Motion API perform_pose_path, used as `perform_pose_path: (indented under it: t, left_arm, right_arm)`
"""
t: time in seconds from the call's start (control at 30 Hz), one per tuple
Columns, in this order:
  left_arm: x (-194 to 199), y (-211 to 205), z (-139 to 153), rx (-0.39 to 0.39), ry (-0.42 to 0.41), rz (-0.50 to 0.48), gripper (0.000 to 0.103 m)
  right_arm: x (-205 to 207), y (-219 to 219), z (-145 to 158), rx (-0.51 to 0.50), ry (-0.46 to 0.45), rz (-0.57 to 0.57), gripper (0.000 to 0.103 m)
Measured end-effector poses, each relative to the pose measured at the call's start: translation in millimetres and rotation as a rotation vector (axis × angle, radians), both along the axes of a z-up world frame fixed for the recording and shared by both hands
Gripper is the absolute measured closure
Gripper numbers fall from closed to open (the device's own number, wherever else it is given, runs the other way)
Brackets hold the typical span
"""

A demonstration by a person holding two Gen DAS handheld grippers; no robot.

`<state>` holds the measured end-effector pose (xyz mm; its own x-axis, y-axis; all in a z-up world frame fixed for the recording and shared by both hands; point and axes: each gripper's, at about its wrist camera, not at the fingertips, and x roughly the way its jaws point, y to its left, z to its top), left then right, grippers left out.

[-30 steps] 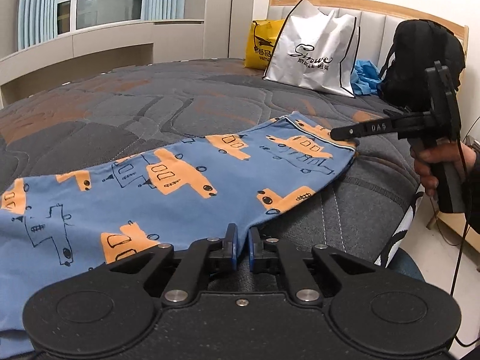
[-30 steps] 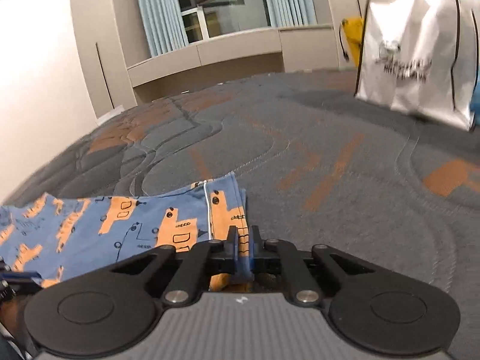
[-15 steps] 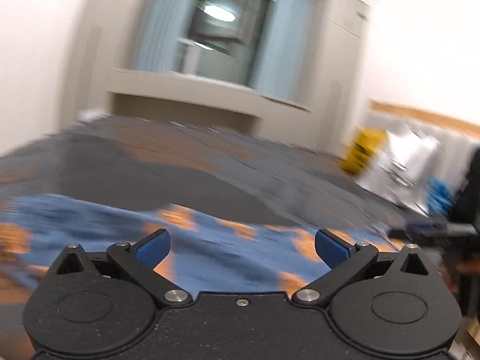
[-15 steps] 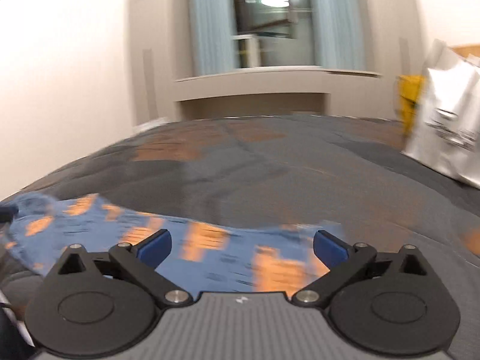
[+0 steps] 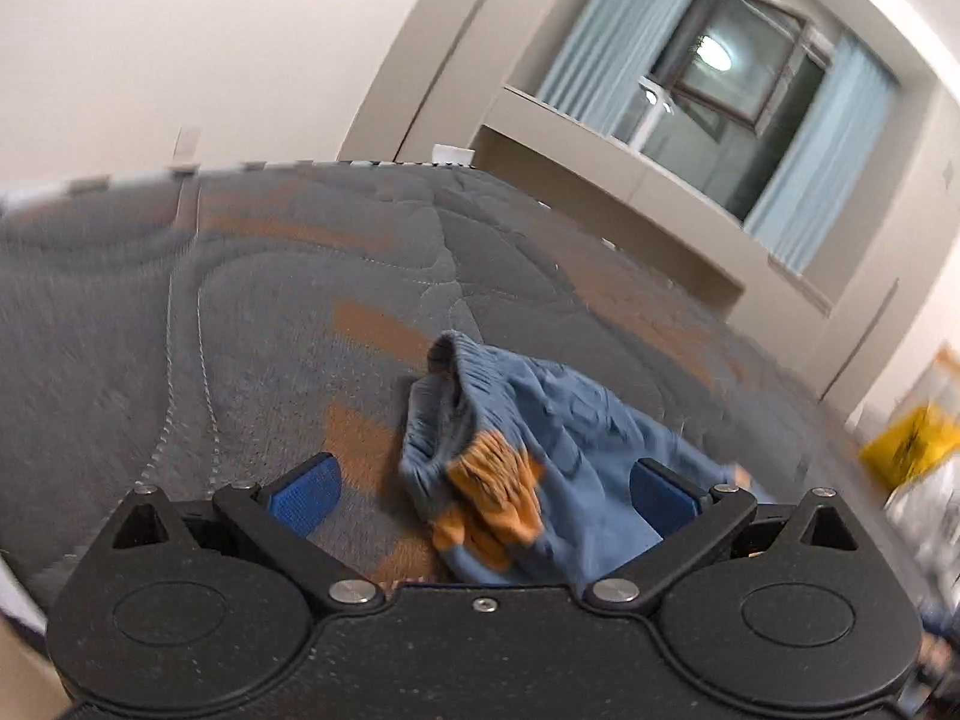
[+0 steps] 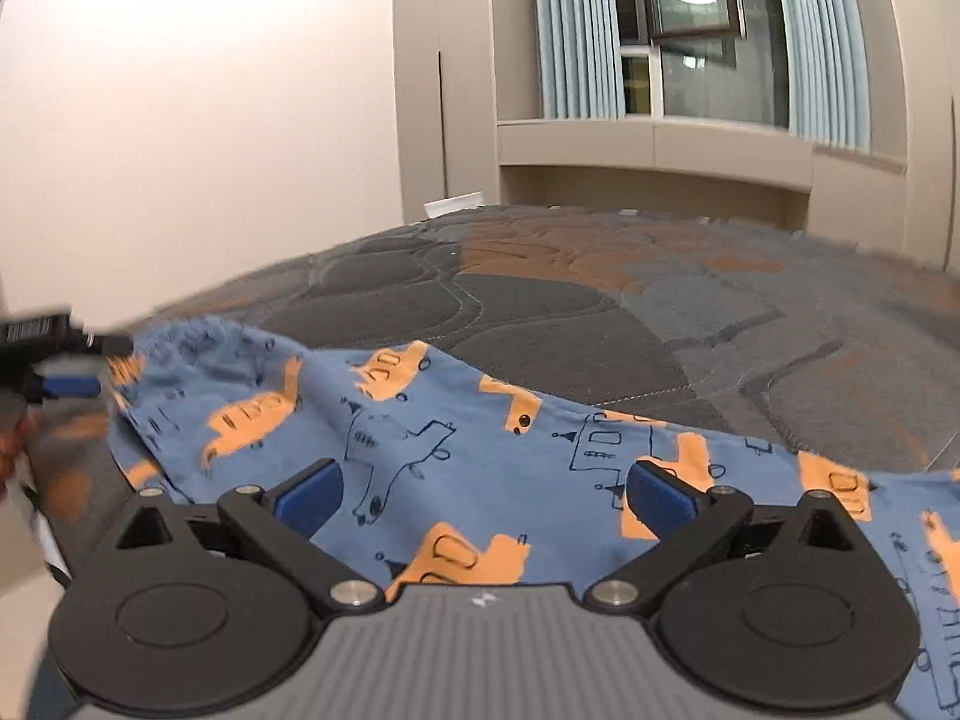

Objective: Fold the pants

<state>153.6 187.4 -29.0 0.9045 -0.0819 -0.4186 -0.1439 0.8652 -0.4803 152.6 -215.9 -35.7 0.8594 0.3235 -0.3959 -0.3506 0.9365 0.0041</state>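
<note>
Blue pants with orange vehicle prints lie flat across the grey quilted bed. In the left wrist view the bunched elastic waistband end of the pants lies just ahead of my left gripper, which is open and empty, its blue pads on either side of the fabric. My right gripper is open and empty just above the middle of the pants. The left gripper also shows in the right wrist view at the waistband end, far left.
The bed's near edge runs along the left in both views. A yellow bag and a white bag sit at the far right of the bed. A window with blue curtains and a beige ledge stand beyond the bed.
Both grippers have opened and let go of the pants' hem end. Both have swung left along the pants, the left one to the waistband end.
</note>
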Motion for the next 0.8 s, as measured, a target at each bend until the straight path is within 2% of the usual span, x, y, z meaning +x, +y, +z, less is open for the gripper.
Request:
perform_pose_path:
  t: [0.03,0.1,0.13,0.17,0.2,0.3,0.43,0.53,0.63,0.7,0.73,0.77,0.8]
  left_arm:
    - [0.5,1.5,0.0,-0.025,-0.010,0.010,0.003]
    - [1.6,4.5,2.0,-0.046,-0.002,0.033,0.029]
    - [2.6,6.1,2.7,-0.059,0.005,0.031,0.067]
    - [4.1,6.8,3.4,-0.067,0.018,0.034,0.082]
    - [6.6,11.5,3.9,-0.070,0.020,0.038,0.081]
    - [-5.3,13.3,13.3,-0.058,-0.015,0.045,0.087]
    - [-23.4,8.2,40.0,0.053,-0.066,0.057,0.089]
    - [-19.4,6.6,36.2,0.134,-0.017,0.074,0.093]
    - [-10.0,13.3,12.2,0.127,0.066,0.070,0.091]
    - [-14.1,12.7,8.9,0.116,0.041,0.083,0.086]
    - [-15.9,11.6,11.2,0.119,0.035,0.088,0.076]
    - [-19.1,10.3,14.1,0.126,0.025,0.101,0.057]
    - [-22.4,7.0,19.2,0.146,0.008,0.117,0.045]
  right_arm:
    - [-1.6,6.7,-2.1,-0.034,-0.017,-0.013,0.000]
    - [-5.3,16.5,-4.0,-0.092,-0.040,-0.029,0.000]
    - [-7.0,19.0,-3.5,-0.106,-0.053,-0.032,0.000]
    - [-7.2,20.6,-3.4,-0.112,-0.061,-0.029,0.000]
    - [-7.1,22.1,-3.2,-0.113,-0.060,-0.021,0.000]
    - [-4.5,23.2,-4.0,-0.110,-0.052,-0.010,0.000]
    - [-5.5,20.1,-2.3,-0.091,-0.060,-0.001,0.000]
    - [-5.9,19.9,-2.8,-0.091,-0.066,0.006,0.000]
    - [-1.2,19.2,-5.8,-0.090,-0.041,0.006,0.000]
    - [1.0,17.5,-5.2,-0.086,-0.035,0.017,0.000]
    - [1.4,17.3,-4.8,-0.094,-0.037,0.030,0.000]
    - [3.3,17.4,-3.8,-0.112,-0.041,0.044,0.000]
    - [5.8,17.8,-1.5,-0.130,-0.048,0.054,0.000]
